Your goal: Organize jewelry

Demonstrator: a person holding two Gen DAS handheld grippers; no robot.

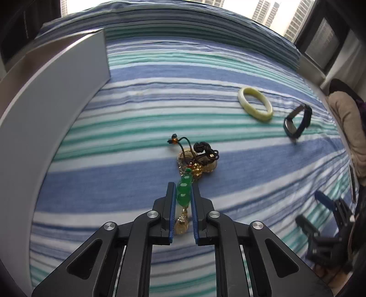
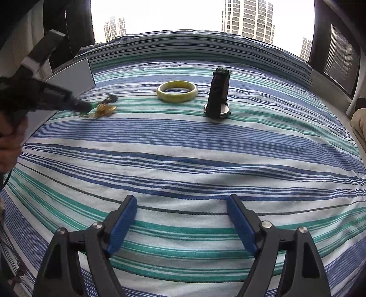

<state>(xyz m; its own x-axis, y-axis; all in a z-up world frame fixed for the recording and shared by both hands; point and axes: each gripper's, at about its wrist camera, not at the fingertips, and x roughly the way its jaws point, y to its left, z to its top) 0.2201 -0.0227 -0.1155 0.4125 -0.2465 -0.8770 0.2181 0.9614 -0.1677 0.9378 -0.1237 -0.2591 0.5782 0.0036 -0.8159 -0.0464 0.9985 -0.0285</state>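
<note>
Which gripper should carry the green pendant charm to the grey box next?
Left. The left gripper is already shut on the green pendant charm, with the grey box beside it. The right gripper hangs open, empty, farther away.

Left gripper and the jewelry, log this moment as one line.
left gripper: shut on green pendant | right gripper: open, holding nothing | bangle, watch: on bedspread

Striped bedspread (image 2: 183,141); high-rises (image 2: 248,18) thru window; beige cushion (image 1: 347,118) rt.

Striped bed (image 2: 183,146): bangle (image 2: 177,91), watch (image 2: 217,96), charm cluster (image 1: 196,160).
</note>
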